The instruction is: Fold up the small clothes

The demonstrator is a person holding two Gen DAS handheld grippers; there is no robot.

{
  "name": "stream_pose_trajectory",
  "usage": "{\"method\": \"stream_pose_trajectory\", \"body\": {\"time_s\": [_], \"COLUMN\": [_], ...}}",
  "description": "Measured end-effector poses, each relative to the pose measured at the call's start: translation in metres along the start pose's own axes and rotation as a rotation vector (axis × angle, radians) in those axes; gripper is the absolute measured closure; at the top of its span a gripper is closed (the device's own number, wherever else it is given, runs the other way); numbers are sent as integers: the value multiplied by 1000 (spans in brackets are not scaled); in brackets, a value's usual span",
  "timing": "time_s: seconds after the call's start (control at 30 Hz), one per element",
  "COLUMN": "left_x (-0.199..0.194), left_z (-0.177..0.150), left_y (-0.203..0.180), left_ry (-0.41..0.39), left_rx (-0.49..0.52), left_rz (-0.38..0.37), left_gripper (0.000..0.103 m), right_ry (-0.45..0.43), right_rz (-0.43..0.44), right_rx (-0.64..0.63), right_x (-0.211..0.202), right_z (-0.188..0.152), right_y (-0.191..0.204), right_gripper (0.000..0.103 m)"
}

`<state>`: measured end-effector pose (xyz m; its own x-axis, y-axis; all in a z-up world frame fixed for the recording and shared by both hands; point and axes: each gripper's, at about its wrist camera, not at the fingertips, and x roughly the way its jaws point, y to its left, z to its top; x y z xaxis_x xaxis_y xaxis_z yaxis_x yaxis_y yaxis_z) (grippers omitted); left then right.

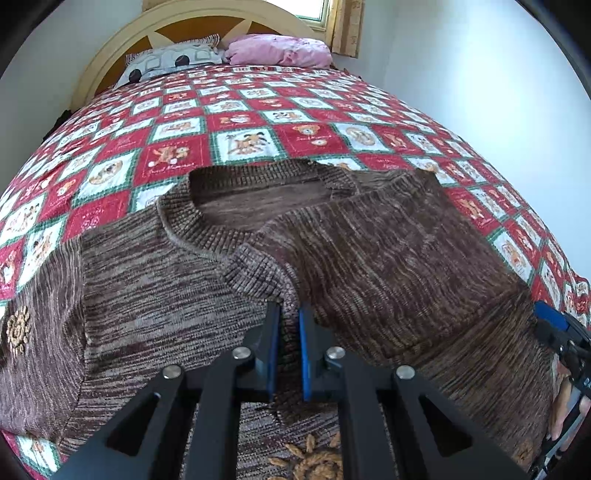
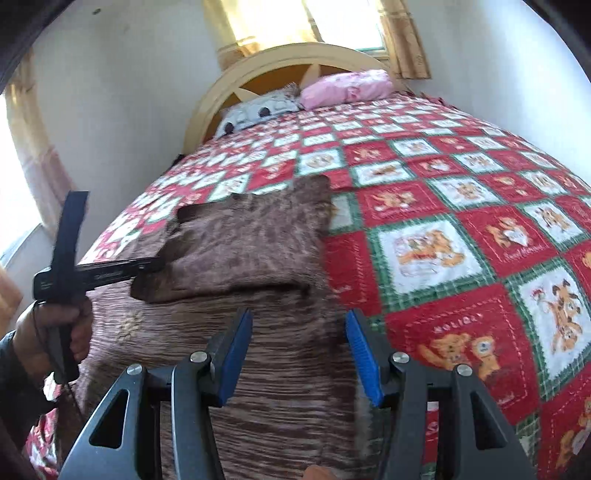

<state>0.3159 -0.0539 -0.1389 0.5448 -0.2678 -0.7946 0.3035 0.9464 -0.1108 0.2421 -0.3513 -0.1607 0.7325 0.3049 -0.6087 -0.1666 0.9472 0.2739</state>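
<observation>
Sweater (image 1: 369,251) on the quilted bed (image 1: 243,122) looks maybe halfway folded, right sleeve already laid across the chest, left claw (image 1: 289,347) clenched on its ribbed cuff, right claw (image 2: 299,354) released over the hem, left sleeve and body fold still to go.

A bed (image 1: 258,122) with a red-and-white checked quilt fills the white-walled room; two pillows (image 1: 177,61) lean against its arched headboard (image 2: 280,61), below a sunlit curtained window (image 2: 314,22).
</observation>
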Motion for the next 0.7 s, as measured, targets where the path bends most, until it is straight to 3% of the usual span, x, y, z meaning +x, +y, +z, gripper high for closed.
{"method": "stream_pose_trajectory", "body": {"time_s": [0.27, 0.37, 0.4, 0.47, 0.53, 0.6, 0.7], "left_x": [-4, -1, -2, -6, -14, -18, -2], "left_z": [-3, -4, -4, 0, 4, 7, 6], "left_y": [9, 7, 7, 10, 16, 19, 17], "left_ry": [-17, -8, -8, -28, -78, -115, -73], "left_rx": [0, 3, -1, -18, -42, -49, 24], "left_rz": [-3, 12, 18, 54, 73, 110, 254], "left_gripper": [92, 85, 81, 62, 38, 34, 34], "right_ry": [11, -1, -8, -19, 32, 55, 155], "right_rz": [-25, -27, -22, -6, 36, 73, 5], "right_rx": [-60, -87, -98, -139, -183, -185, -200], "right_x": [5, 0, -2, -3, 9, 24, 55], "right_z": [0, 9, 13, 30, 44, 53, 55], "right_y": [10, 17, 22, 35, 48, 52, 48], "right_gripper": [49, 49, 49, 49, 38, 38, 38]}}
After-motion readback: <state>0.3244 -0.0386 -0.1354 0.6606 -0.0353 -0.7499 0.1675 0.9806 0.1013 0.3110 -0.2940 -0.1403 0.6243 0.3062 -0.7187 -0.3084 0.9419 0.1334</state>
